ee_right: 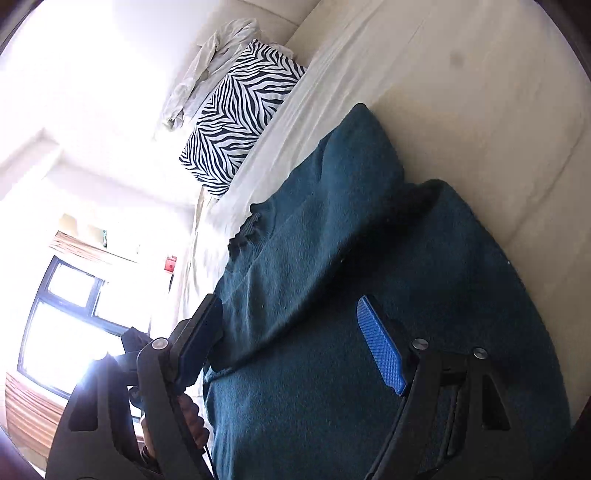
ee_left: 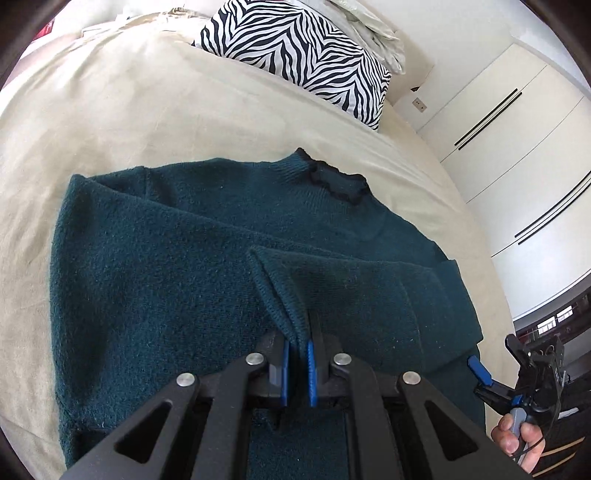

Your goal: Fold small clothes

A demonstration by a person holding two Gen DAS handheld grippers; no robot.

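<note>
A dark teal knit sweater (ee_left: 155, 266) lies flat on the bed, its dark-trimmed collar (ee_left: 332, 181) toward the pillow. My left gripper (ee_left: 297, 363) is shut on the ribbed cuff of a sleeve (ee_left: 280, 295) that lies folded across the sweater's body. My right gripper (ee_right: 291, 343) is open and empty, its blue pads (ee_right: 380, 347) wide apart just above the sweater (ee_right: 332, 258). The right gripper also shows in the left wrist view (ee_left: 480, 373) at the sweater's right edge, held by a hand.
A beige bedsheet (ee_left: 129, 110) covers the bed. A zebra-print pillow (ee_left: 303, 55) and crumpled white cloth (ee_left: 373, 29) lie at the head. White wardrobe doors (ee_left: 517, 147) stand beyond the bed's right side. A window (ee_right: 62, 321) shows in the right wrist view.
</note>
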